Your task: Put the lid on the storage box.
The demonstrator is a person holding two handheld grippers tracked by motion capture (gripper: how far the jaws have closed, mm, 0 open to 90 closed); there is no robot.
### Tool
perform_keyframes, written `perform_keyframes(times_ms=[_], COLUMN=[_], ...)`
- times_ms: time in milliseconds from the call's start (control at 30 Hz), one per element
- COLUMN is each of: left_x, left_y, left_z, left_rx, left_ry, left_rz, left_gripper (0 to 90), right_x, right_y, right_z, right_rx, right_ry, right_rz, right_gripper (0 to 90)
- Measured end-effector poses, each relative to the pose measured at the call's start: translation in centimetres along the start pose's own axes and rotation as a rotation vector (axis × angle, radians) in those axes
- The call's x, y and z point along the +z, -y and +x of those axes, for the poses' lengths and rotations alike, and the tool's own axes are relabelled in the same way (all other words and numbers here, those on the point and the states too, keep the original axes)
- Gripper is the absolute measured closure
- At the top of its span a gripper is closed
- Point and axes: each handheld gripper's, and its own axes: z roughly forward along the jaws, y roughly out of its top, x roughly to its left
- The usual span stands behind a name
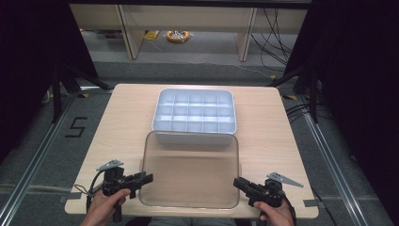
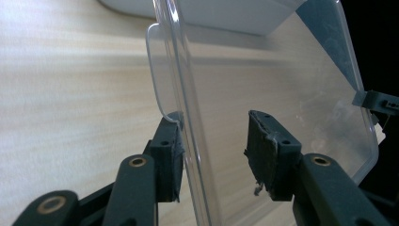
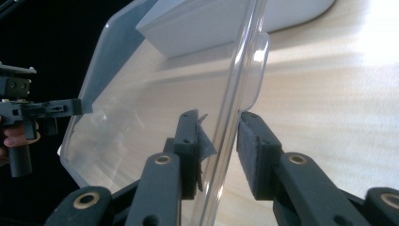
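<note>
A clear plastic lid (image 1: 190,169) hangs over the front of the wooden table (image 1: 117,127), its far edge overlapping a pale compartment box (image 1: 155,117). My left gripper (image 1: 147,179) is at the lid's left edge and my right gripper (image 1: 237,182) at its right edge. In the left gripper view the lid (image 2: 282,84) runs between the jaws of the left gripper (image 2: 214,141), one pad against the rim. The right gripper view shows the right gripper (image 3: 219,141) shut on the lid's (image 3: 155,108) edge, with the left gripper (image 3: 80,107) across the lid.
The box (image 2: 226,14) has several empty cells and stands at the table's middle. Bare wood lies to both sides of it. Beyond the table are a grey floor, a "5" marking (image 1: 75,127), dark stands, cables and pale shelving (image 1: 188,23).
</note>
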Motion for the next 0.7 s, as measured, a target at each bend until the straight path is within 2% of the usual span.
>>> perform_keyframes(times_ms=[167,233,267,367,400,433,467,500,533,600,633,700], left_x=[0.2,0.5,0.6,0.9,1.2,1.2,1.3,1.5,1.6,1.9,2.1,2.4], left_y=[-1.4,-2.1,-2.5,-3.7,-4.5,-4.5,-4.9,-5.3,-5.7,-6.6,-7.0,-7.9], left_z=[-0.5,-0.7,-0.7,-0.8,-0.9,-0.9,-0.8,-0.8,-0.7,-0.5,-0.4,-0.4], left_rx=[0.034,0.046,0.056,0.062,0.061,0.061,0.054,0.052,0.049,0.052,0.046,0.032], left_ry=[-0.023,-0.039,-0.04,-0.042,-0.055,-0.055,-0.05,-0.06,-0.056,-0.066,-0.066,-0.075], left_rz=[-0.013,-0.027,-0.028,-0.034,-0.054,-0.054,-0.048,-0.057,-0.06,-0.062,-0.077,-0.088], left_gripper=[57.1,57.1,57.2,57.4,57.4,57.4,57.4,57.4,57.3,57.0,56.9,56.8], right_x=[0.4,0.6,0.7,1.2,1.2,1.2,1.4,1.5,1.8,2.1,2.5,2.7], right_y=[-1.0,-1.4,-2.0,-3.0,-3.3,-3.3,-3.8,-4.2,-4.6,-5.5,-6.5,-7.0], right_z=[-0.1,0.0,-0.2,-0.3,-0.1,-0.1,-0.3,0.0,-0.4,0.0,-0.2,-0.1], right_rx=[-0.018,0.008,-0.025,-0.037,-0.013,-0.013,-0.032,0.006,-0.044,-0.009,-0.063,-0.063], right_ry=[0.024,0.028,0.039,0.052,0.048,0.048,0.054,0.055,0.058,0.065,0.072,0.077], right_rz=[0.0,-0.011,-0.017,-0.039,-0.029,-0.029,-0.037,-0.031,-0.049,-0.048,-0.068,-0.074], right_gripper=[71.1,71.0,71.0,71.0,71.0,71.0,71.0,71.0,71.0,71.0,71.0,71.0])
